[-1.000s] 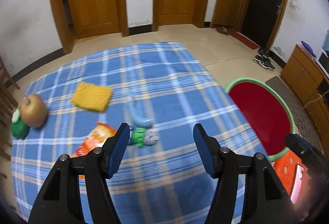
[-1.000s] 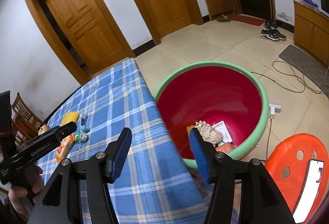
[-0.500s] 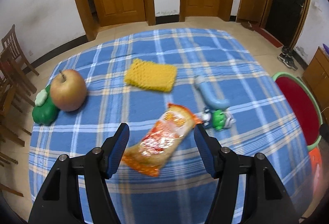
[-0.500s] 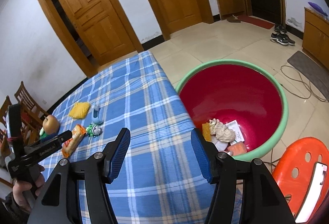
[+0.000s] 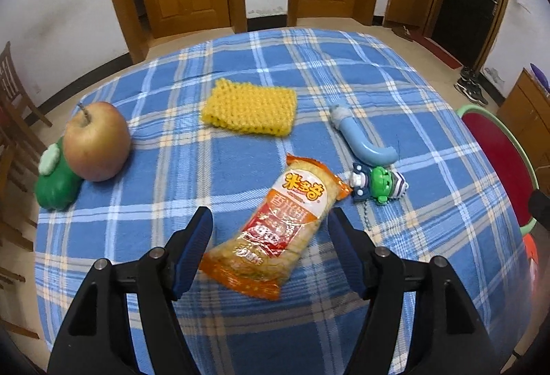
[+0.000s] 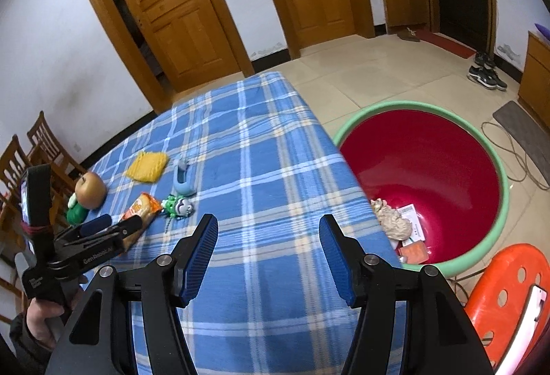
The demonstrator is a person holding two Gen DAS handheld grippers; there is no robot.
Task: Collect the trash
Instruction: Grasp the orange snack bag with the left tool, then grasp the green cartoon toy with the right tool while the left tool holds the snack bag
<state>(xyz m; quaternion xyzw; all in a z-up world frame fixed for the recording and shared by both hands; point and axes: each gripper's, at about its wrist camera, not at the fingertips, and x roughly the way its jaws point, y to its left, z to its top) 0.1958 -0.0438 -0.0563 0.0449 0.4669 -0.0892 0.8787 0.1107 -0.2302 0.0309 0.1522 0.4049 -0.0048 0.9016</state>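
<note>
An orange snack wrapper (image 5: 282, 230) lies on the blue plaid tablecloth (image 5: 240, 72). My left gripper (image 5: 271, 230) is open, its fingers on either side of the wrapper's near half, not touching it. The wrapper also shows in the right wrist view (image 6: 139, 208), partly behind the left gripper (image 6: 103, 227). My right gripper (image 6: 268, 244) is open and empty above the table's right part. The red basin with a green rim (image 6: 495, 168) stands on the floor to the right and holds crumpled paper and scraps (image 6: 395, 223).
On the cloth lie a yellow knitted pad (image 5: 251, 107), an apple (image 5: 96, 144), a green toy (image 5: 55, 182), a blue tube (image 5: 361, 141) and a green figure keychain (image 5: 378, 186). An orange stool (image 6: 508, 292) stands by the basin. Wooden chairs (image 6: 31, 148) stand left.
My left gripper has swung left from the basin side and moved in over the snack wrapper, which now lies between its fingers. My right gripper has drifted left, away from the basin.
</note>
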